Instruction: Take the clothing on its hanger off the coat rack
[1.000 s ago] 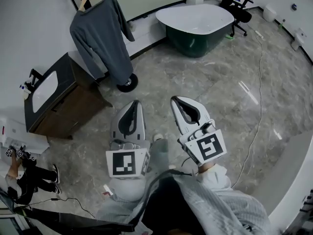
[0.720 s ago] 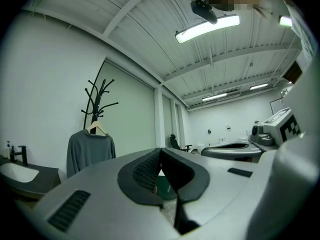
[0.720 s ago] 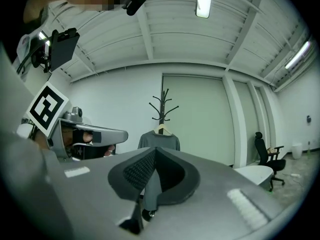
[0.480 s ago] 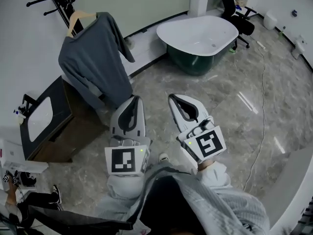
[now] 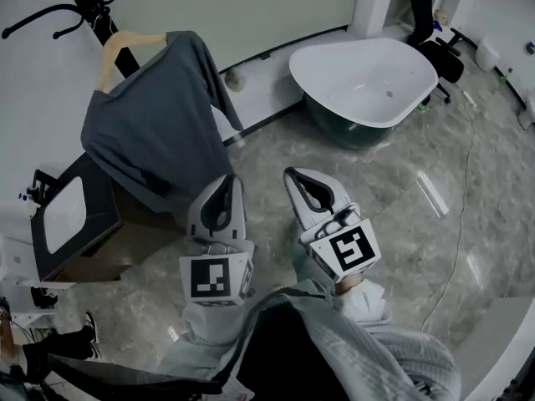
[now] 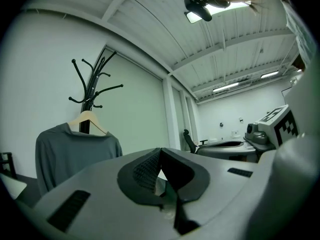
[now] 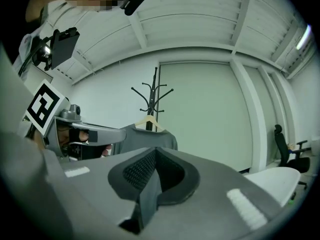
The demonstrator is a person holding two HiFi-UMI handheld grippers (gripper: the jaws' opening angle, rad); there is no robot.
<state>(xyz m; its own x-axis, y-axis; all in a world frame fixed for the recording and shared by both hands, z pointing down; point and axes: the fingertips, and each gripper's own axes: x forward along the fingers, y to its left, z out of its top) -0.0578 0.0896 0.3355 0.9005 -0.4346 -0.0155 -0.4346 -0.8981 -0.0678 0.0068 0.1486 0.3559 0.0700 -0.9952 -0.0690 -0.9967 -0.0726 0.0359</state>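
The rack stands against the wall at ten o'clock in the head view. Its arms curve upward, probably so a hook cannot slip off sideways. The hanger hangs from it, though which arm carries it is too small to tell. The sweater drapes from the hanger's shoulders, and its hem falls across the cabinet at nine o'clock. Whether cloth touches wood I cannot tell.

The left gripper is held low before the body, its tip aimed at eleven o'clock toward the sweater. Its jaws are pressed together on nothing, which looks like a carrying posture for the walk-up. The right gripper sits just beside it, likewise closed and empty, and also points at the rack. The tub lies at one o'clock, well apart and out of the way.

The task looks barely begun. The jaws must spread before either can take the hanger, and freeing it likely means lifting first.
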